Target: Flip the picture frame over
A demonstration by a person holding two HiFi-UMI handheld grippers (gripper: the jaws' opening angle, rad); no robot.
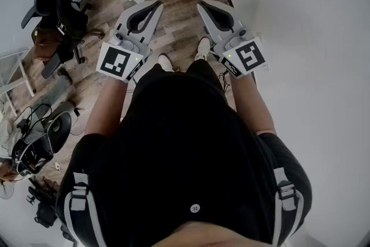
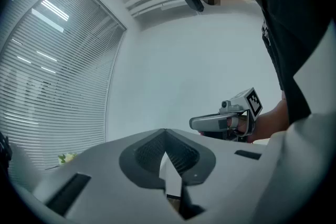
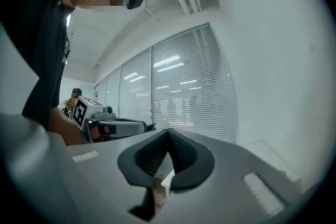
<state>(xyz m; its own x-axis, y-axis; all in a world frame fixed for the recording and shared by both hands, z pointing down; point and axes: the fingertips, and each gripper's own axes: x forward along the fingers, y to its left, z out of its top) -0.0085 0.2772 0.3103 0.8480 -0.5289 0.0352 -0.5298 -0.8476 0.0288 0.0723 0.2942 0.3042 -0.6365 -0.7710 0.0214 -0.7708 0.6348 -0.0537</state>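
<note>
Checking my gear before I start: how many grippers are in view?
2: the left gripper at the left of the head view, the right gripper at the right.

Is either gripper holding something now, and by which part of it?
Nothing is held. The left gripper and the right gripper both have their jaws together, with nothing between them.
</note>
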